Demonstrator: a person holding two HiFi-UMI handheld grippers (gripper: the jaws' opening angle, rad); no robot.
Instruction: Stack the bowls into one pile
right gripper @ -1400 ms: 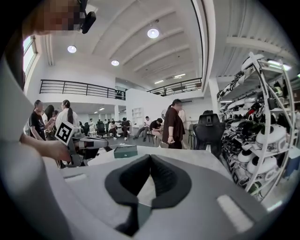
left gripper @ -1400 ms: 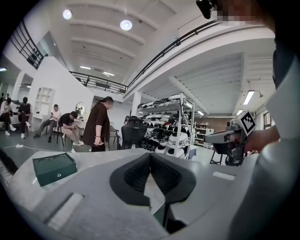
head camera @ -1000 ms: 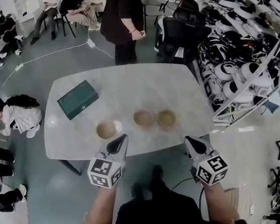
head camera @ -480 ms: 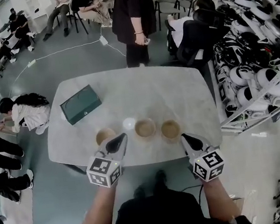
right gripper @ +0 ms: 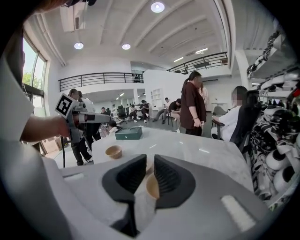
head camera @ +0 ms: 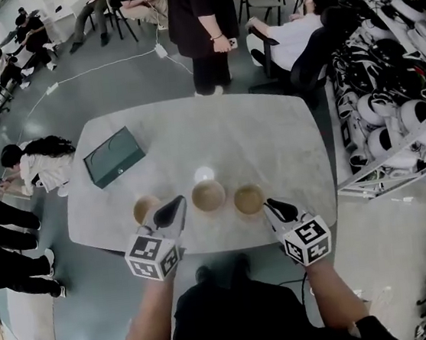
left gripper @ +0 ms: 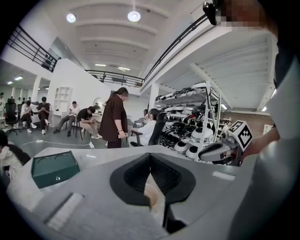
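Bowls [head camera: 208, 195] sit unstacked on the table [head camera: 255, 137]; my right gripper [head camera: 277, 208] has neared the rightmost, fingers just parting narrowly, seemingly empty, likely to grasp; left gripper [head camera: 173, 209] has fingers together.

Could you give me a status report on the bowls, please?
Left claw shut, right claw just opening, both empty. Left bowl, middle bowl, right bowl unstacked. Green box aside.

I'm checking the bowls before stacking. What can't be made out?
Middle bowl: right gripper view, mostly behind the right hand-held gripper, whose jaws have just been opening.
Bowl sliver: left gripper view, shut left hand-held gripper covers the rest; which bowl, unclear.
Box print: too small everywhere.
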